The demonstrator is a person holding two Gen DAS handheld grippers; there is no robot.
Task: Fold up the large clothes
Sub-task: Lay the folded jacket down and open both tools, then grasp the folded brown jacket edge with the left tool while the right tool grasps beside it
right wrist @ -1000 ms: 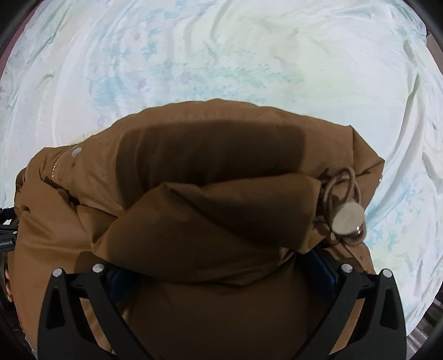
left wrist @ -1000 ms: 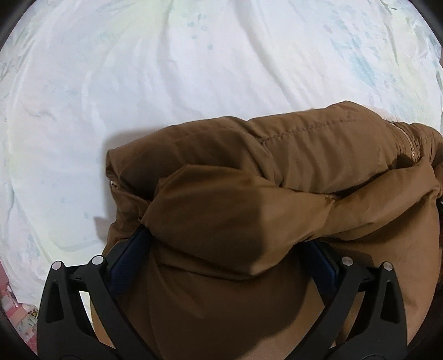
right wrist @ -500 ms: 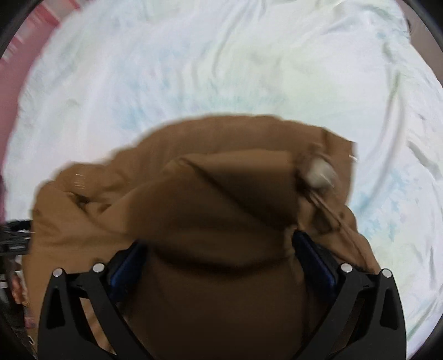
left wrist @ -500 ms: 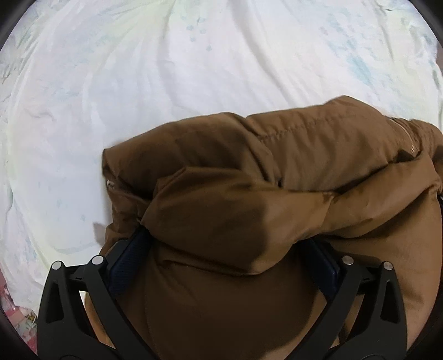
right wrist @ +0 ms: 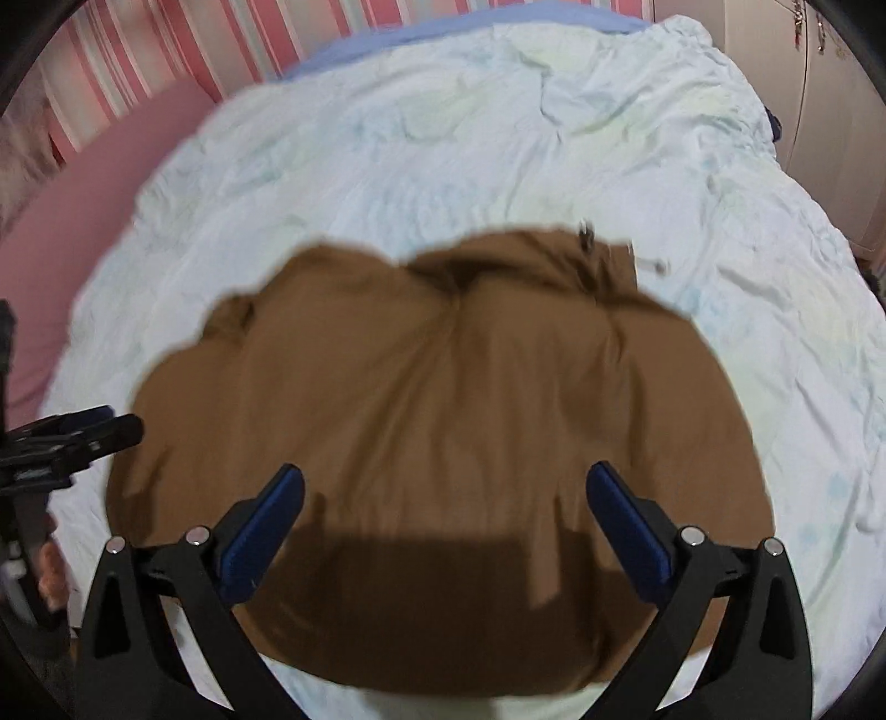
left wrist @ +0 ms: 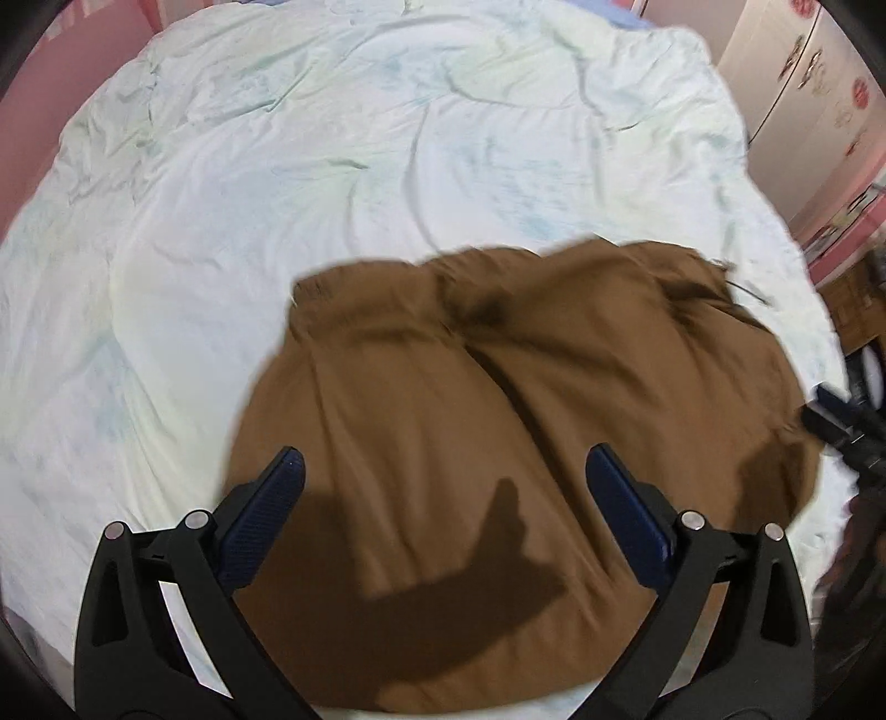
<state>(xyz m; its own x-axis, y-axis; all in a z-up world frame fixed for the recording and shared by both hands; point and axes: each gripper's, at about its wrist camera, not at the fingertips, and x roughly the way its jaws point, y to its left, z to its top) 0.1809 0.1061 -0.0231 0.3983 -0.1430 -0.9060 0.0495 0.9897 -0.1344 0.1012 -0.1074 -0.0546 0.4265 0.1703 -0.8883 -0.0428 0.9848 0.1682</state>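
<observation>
A brown padded jacket (left wrist: 498,443) lies folded in a compact bundle on a pale bed sheet (left wrist: 277,194). In the left wrist view my left gripper (left wrist: 446,476) hovers open above the near part of the jacket, with nothing between its blue pads. The right gripper (left wrist: 841,421) shows at the right edge of that view. In the right wrist view the same jacket (right wrist: 443,415) fills the middle, and my right gripper (right wrist: 446,493) is open above it, empty. The left gripper (right wrist: 77,437) appears at the left edge there. A drawstring toggle (right wrist: 587,232) sticks out at the jacket's far edge.
The pale sheet (right wrist: 747,277) spreads wide around the jacket on every side. A pink striped wall (right wrist: 166,50) and pink surface (right wrist: 72,243) lie far left; a white cupboard (left wrist: 819,83) stands at the right. A hand (right wrist: 52,565) holds the left tool.
Both grippers were shut on folds of the jacket; now both are open and pulled back and up. The jacket has dropped flat onto the sheet.
</observation>
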